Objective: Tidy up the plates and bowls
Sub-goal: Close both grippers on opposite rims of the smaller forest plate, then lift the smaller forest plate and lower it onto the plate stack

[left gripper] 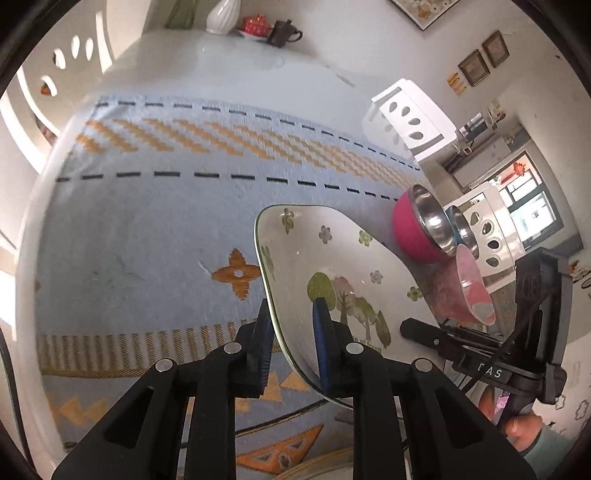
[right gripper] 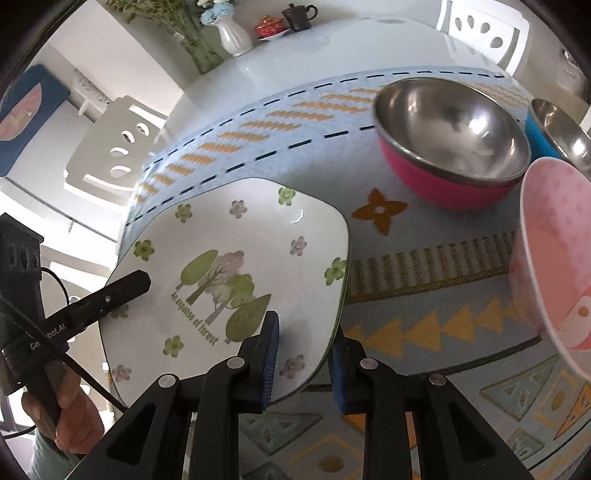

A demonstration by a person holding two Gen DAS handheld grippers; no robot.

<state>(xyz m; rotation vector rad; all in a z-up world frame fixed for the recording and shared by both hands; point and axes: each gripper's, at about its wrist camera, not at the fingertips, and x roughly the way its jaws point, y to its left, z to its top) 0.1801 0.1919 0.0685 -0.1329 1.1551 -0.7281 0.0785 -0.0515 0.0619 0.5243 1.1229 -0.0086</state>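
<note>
A white square plate [left gripper: 332, 266] printed with trees and flowers is held up off the blue patterned cloth [left gripper: 155, 221], tilted. My left gripper [left gripper: 291, 350] is shut on its left edge. My right gripper [right gripper: 304, 360] is shut on the plate's [right gripper: 236, 273] right edge. A steel bowl with a pink outside [right gripper: 450, 144] stands on the cloth to the right; it also shows in the left wrist view [left gripper: 421, 229]. A steel bowl with a blue outside [right gripper: 557, 133] is behind it. A pink patterned bowl [right gripper: 557, 258] stands tilted at the right edge.
The cloth [right gripper: 424, 332] covers a white table [left gripper: 229, 66]. At its far end stand a white vase [right gripper: 232, 33], a red lidded cup on a saucer [right gripper: 267, 26] and a dark teapot [right gripper: 299, 15]. White chairs [left gripper: 410, 118] surround the table.
</note>
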